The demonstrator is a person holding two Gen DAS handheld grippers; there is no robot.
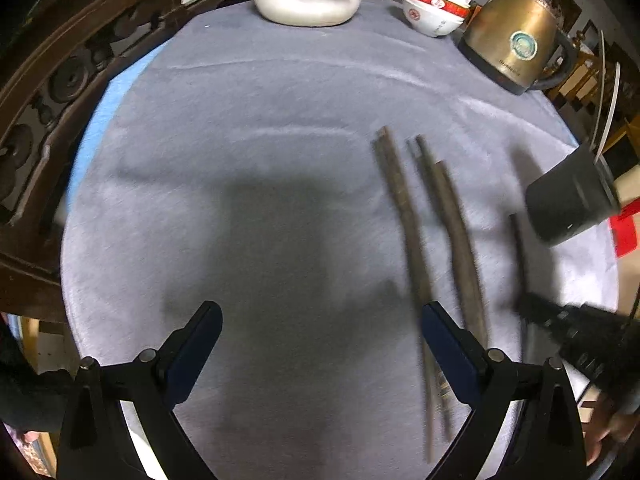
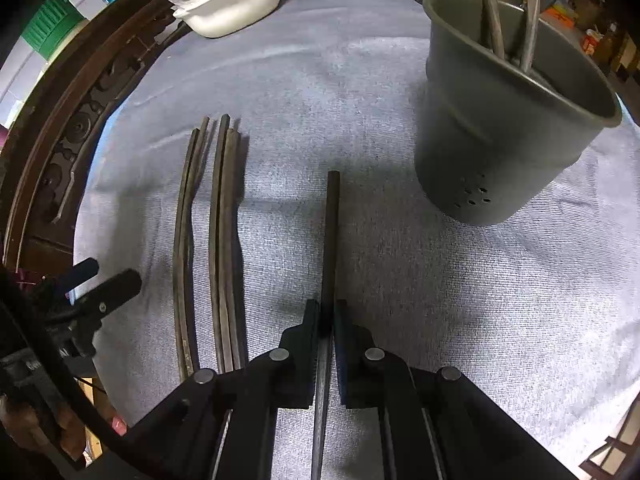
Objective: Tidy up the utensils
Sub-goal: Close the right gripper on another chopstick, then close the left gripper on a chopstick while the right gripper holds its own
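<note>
My right gripper [image 2: 327, 312] is shut on a dark chopstick [image 2: 331, 232] that points forward over the grey cloth. A dark grey utensil cup [image 2: 500, 136] stands ahead to the right and holds a few utensils. Several dark chopsticks [image 2: 208, 240] lie side by side on the cloth to the left of my right gripper. My left gripper [image 1: 320, 324] is open and empty above the cloth; the loose chopsticks [image 1: 424, 232] lie by its right finger. The cup [image 1: 568, 200] and the right gripper [image 1: 576, 336] show at the right edge of the left wrist view.
A white pot [image 1: 308, 0] with plastic wrap, stacked bowls [image 1: 434, 4] and a brass kettle [image 1: 516, 36] stand along the far edge of the cloth-covered round table [image 1: 260, 140]. A carved dark wooden chair back [image 1: 60, 92] curves along the left.
</note>
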